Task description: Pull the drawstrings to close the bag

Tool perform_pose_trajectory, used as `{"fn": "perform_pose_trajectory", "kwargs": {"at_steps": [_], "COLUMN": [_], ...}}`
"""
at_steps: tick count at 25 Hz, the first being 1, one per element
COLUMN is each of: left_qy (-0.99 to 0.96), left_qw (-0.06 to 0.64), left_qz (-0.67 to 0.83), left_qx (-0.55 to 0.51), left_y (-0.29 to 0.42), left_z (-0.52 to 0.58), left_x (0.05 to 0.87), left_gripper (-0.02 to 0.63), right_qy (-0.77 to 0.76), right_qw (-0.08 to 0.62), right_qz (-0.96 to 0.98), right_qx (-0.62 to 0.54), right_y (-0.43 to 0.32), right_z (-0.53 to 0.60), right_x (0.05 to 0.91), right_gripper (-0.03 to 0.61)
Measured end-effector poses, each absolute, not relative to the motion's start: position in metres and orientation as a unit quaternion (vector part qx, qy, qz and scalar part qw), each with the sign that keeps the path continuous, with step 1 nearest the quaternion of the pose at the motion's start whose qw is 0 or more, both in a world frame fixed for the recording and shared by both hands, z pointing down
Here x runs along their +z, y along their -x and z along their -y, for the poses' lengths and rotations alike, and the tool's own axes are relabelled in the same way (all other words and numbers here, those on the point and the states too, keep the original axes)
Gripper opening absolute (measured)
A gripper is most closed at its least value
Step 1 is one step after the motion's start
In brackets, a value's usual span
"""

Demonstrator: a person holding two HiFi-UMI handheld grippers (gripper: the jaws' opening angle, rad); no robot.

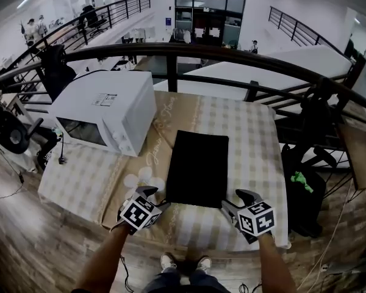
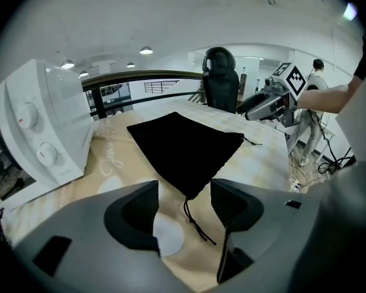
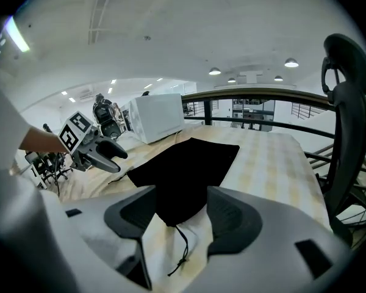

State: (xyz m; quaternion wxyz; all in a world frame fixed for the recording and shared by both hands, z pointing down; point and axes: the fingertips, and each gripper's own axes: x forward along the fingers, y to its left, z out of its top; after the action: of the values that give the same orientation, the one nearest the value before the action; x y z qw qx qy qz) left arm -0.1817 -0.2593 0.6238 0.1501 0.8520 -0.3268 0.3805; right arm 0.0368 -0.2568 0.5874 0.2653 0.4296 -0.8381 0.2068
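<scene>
Bag [image 1: 198, 166] flat on table [image 1: 256, 139], just beside microwave [image 1: 107, 112]. Left tool [image 1: 155, 198] spread over left drawstring [image 2: 195, 222]; right tool [image 1: 236, 200] spread over right drawstring [image 3: 183, 249]. Both empty, seemingly clear of cords.

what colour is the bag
The bag is plain black, with no pattern. The head view shows it best.

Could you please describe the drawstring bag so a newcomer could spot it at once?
Find the pale checked tablecloth, with a white microwave at its far left corner. Just right of the microwave, flat in the middle, lies the bag. It is the only black thing there, a plain rectangle with a thin cord trailing from each near corner.
</scene>
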Motion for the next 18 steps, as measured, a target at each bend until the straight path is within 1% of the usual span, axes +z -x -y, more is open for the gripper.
{"fn": "perform_pose_trajectory", "kwargs": {"at_steps": [11, 18], "left_qy": [-0.832, -0.824], "left_qw": [0.173, 0.185], "left_qz": [0.302, 0.294], "left_qx": [0.432, 0.448], "left_y": [0.189, 0.190], "left_z": [0.248, 0.255], "left_x": [0.659, 0.666], "left_gripper": [0.277, 0.230], "right_qy": [-0.380, -0.370], "right_qw": [0.297, 0.307], "right_qz": [0.840, 0.836], "right_qx": [0.248, 0.266], "right_y": [-0.038, -0.039], "right_z": [0.238, 0.233], "right_x": [0.630, 0.649], "right_gripper": [0.261, 0.247]}}
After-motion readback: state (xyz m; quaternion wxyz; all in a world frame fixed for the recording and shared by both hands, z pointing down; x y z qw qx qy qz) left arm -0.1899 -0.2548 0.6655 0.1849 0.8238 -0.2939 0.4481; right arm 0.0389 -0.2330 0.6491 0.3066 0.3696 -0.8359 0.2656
